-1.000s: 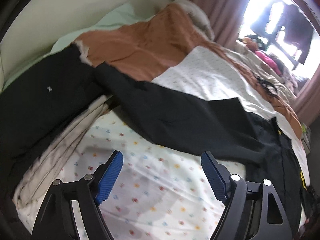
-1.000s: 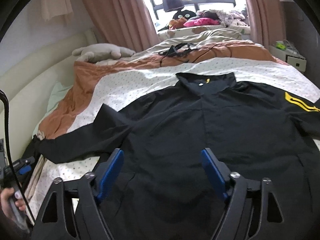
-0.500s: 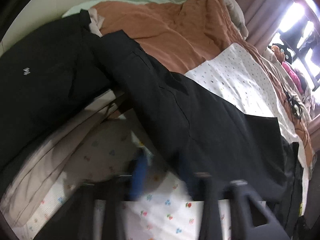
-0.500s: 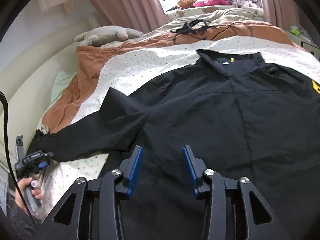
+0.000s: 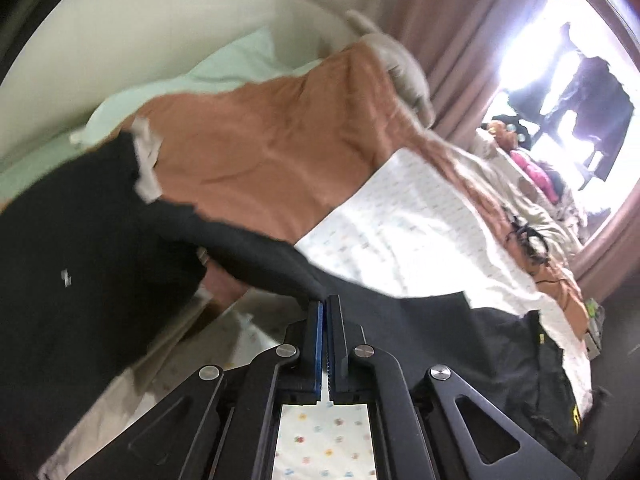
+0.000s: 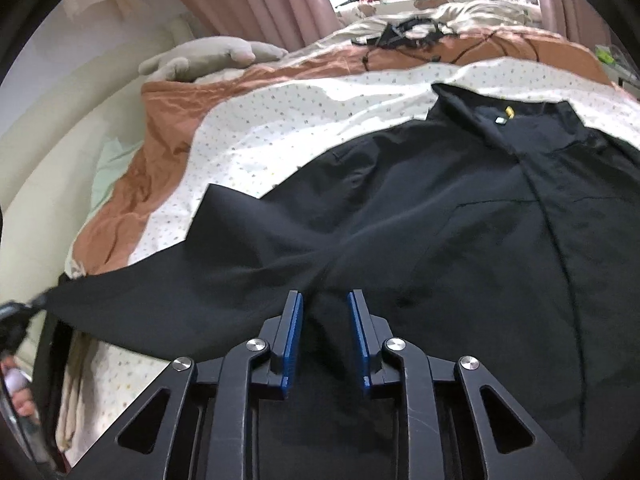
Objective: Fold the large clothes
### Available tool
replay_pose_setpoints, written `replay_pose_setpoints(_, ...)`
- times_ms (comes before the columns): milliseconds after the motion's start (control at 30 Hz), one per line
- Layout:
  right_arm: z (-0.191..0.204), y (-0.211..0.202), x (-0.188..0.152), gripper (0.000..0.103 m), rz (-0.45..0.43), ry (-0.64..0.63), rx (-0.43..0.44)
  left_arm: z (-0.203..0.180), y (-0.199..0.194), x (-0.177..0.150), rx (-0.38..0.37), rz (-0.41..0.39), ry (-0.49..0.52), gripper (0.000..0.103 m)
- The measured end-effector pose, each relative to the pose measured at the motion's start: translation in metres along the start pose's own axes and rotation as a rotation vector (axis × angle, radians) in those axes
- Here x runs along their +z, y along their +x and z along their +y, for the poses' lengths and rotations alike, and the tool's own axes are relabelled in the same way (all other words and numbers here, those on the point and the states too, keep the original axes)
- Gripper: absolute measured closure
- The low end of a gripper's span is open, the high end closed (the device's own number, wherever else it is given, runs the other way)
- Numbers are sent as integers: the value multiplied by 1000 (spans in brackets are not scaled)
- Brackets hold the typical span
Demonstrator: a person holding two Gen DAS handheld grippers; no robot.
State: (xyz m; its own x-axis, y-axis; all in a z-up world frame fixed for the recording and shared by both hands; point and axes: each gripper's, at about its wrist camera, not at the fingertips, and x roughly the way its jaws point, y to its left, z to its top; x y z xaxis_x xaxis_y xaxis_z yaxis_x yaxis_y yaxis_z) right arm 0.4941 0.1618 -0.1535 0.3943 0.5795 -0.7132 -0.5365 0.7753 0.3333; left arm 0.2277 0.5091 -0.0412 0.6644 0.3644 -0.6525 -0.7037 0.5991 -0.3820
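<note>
Bedroom, mid-fold, all places given w/ ref. to the black jacket, spread front-up across the dotted sheet.

Nearest, at jacket's side seam by the armpit: right gripper, jaws just been closing, now narrowed but not together; a ridge of black cloth bunched between the blue pads, pads not clearly pressing on it yet. Best closed fully on that ridge before any lift, else only top layer comes up.

Out at jacket's sleeve, toward the cuff end: left gripper w/ fingers together, sleeve cloth pinched at the tips, sleeve raised off the sheet and drawn taut. In the right wrist view, same sleeve seen stretched to the far left edge, a hand partly visible there.

Step judged: sleeve fold inward over jacket's chest. Done well by keeping sleeve taut, carrying cuff low across toward the placket, right grip as pivot at the seam, no twist.

Beyond jacket's collar: rust-orange blanket, black cable lying on it, grey plush toy, pink curtains, bright window. Keep cuff clear of cable.
</note>
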Motion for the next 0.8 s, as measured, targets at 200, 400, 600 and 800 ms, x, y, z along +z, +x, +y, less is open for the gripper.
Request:
replay_pose_setpoints(200, -5, 46, 3, 87, 91, 46, 9, -34, -18, 17, -55, -35, 46, 102)
replay_pose_setpoints(400, -15, 48, 5, 88, 193, 64, 43, -80, -32, 27, -94, -59, 116, 102)
replay_pose_setpoints(600, -40, -5, 7, 87, 152, 73, 90, -139, -50, 36, -158, -91, 168, 102)
replay_pose_setpoints(800, -74, -78, 1, 66, 65, 72, 76, -216, -73, 38, -236, -120, 254, 102)
